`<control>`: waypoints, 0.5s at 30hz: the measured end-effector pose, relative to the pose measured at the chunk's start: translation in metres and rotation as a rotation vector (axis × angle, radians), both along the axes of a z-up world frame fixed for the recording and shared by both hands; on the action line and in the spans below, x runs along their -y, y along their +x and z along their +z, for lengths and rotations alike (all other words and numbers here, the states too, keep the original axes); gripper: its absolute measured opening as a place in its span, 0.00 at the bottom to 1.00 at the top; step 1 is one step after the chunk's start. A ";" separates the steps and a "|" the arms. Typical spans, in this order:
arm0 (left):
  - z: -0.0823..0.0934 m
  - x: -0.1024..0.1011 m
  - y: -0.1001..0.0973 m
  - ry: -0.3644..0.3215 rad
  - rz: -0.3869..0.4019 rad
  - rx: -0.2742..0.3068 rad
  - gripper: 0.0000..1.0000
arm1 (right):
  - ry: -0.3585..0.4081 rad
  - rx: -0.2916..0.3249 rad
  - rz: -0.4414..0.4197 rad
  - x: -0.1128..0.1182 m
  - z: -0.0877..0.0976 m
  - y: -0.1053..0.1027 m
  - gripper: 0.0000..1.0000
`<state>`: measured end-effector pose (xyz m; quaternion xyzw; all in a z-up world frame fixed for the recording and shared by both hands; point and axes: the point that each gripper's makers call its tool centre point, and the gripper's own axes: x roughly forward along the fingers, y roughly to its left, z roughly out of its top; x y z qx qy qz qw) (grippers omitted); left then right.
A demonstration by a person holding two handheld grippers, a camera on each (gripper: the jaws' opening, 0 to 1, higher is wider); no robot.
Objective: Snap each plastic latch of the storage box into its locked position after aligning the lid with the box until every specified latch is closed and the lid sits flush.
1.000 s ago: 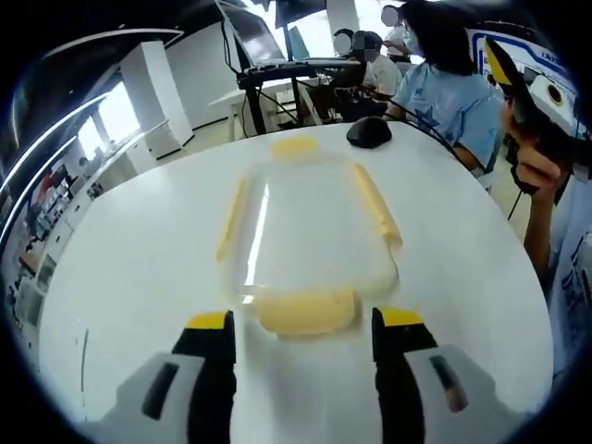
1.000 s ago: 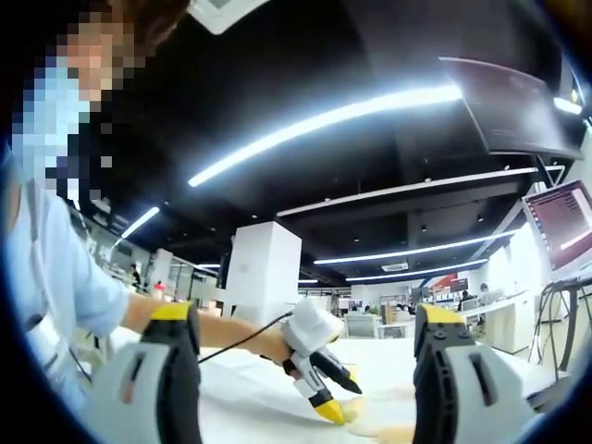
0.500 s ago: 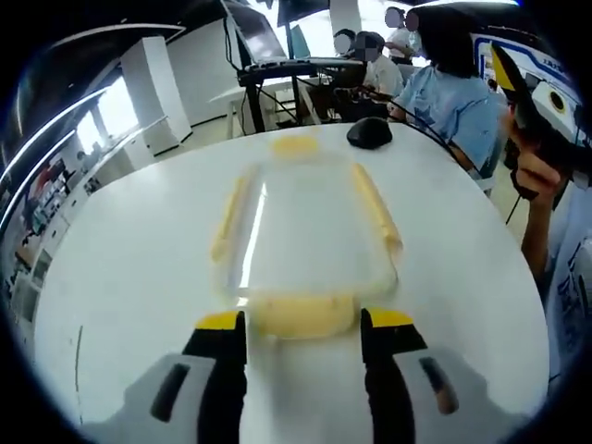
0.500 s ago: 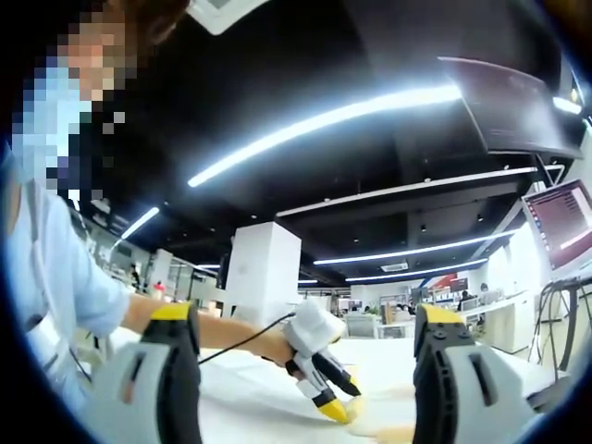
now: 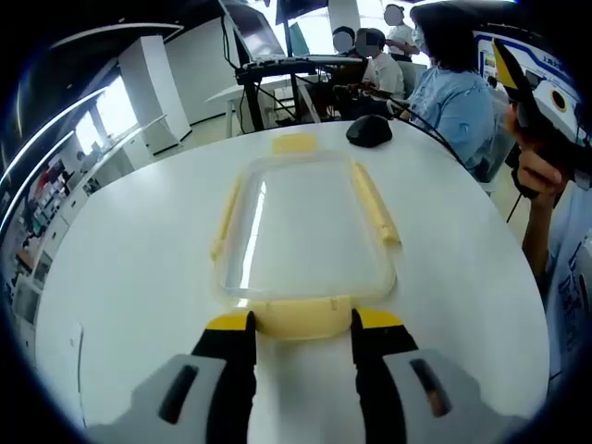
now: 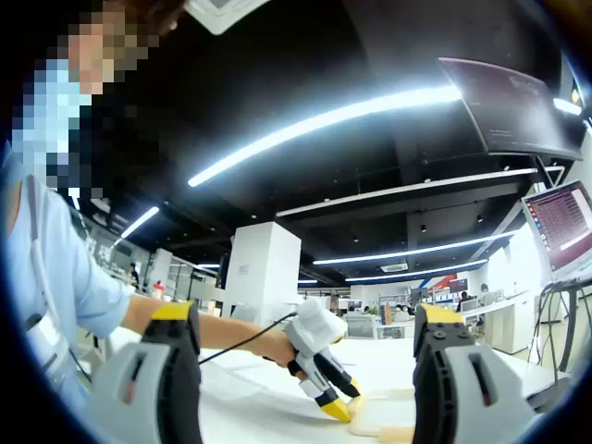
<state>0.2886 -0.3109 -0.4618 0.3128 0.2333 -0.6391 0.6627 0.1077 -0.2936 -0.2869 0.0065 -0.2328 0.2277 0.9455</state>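
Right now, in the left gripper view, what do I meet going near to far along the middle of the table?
left gripper → near yellow latch → clear lid → far yellow latch → black computer mouse

Lid clear glossy plastic; latches matt yellow; table smooth white.

A round white table is being lit from overhead by long strip lights running across a dark ceiling. Beyond its far edge, a black desk frame is being occupied by seated people. White square pillars and bright windows are being seen behind.
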 end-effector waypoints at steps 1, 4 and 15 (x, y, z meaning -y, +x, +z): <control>0.000 0.000 -0.001 0.001 -0.001 -0.001 0.40 | -0.001 0.000 0.001 -0.001 0.000 0.000 0.97; 0.000 -0.001 0.001 0.001 -0.001 -0.002 0.40 | -0.006 -0.001 0.003 -0.002 0.000 0.000 0.97; -0.002 -0.002 -0.007 0.021 -0.004 0.002 0.39 | -0.004 -0.002 0.002 -0.002 -0.001 0.001 0.97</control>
